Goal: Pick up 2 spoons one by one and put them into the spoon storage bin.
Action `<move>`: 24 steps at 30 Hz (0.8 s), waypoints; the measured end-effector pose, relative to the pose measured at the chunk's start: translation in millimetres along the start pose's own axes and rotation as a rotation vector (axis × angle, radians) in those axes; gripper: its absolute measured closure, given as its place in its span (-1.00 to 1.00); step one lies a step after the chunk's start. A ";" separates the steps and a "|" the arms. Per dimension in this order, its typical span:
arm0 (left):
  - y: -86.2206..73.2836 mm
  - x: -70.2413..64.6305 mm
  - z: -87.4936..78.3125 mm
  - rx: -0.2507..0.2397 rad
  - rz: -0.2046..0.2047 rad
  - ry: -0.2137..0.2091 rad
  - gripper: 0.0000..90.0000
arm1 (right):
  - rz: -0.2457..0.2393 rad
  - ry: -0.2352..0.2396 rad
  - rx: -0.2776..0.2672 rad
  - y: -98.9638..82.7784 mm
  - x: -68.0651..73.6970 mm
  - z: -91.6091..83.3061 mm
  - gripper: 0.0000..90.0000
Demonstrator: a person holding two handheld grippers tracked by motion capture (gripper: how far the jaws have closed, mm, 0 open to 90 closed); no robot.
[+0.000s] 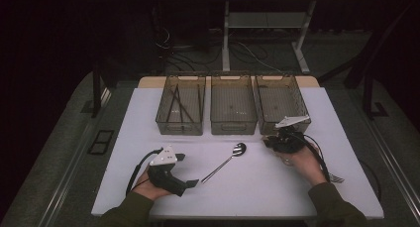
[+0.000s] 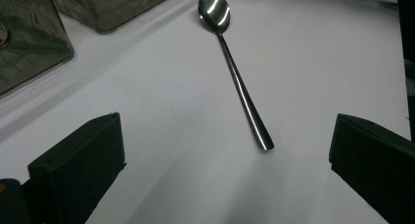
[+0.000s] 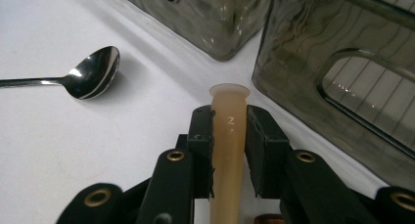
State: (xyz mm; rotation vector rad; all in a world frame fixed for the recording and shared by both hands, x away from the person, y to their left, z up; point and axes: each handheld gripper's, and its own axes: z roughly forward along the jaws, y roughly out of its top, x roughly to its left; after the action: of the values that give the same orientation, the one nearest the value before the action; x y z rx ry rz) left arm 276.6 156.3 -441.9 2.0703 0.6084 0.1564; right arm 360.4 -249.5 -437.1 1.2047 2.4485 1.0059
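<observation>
My right gripper [image 3: 229,136] pinches a tan handle [image 3: 229,131] near the right bin [image 1: 282,104]; could slip. Left gripper [image 2: 225,150] is wide, spoon [image 2: 234,70] btwn jaws on the table [image 1: 257,182] — may skid when closing.

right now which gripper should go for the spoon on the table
Left. The left gripper is open with the spoon lying just ahead of its jaws; the right gripper is shut on a tan handle.

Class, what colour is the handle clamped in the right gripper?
Pale tan handle; clearest in the right gripper view.
</observation>
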 end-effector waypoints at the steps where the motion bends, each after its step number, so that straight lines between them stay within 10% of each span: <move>1: -0.1 0.2 -0.1 0.002 0.002 -0.001 -1.00 | 0.002 0.002 0.002 0.3 -0.3 -0.7 0.64; 24: 0.4 0.4 -0.8 -0.019 -0.010 0.000 -1.00 | -0.020 0.037 -0.051 21.1 8.0 -23.5 0.64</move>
State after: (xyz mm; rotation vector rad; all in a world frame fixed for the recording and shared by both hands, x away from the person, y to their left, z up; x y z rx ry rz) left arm 276.8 156.9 -441.2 2.0483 0.6151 0.1560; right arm 356.9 -245.6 -404.9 1.1527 2.4419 1.0875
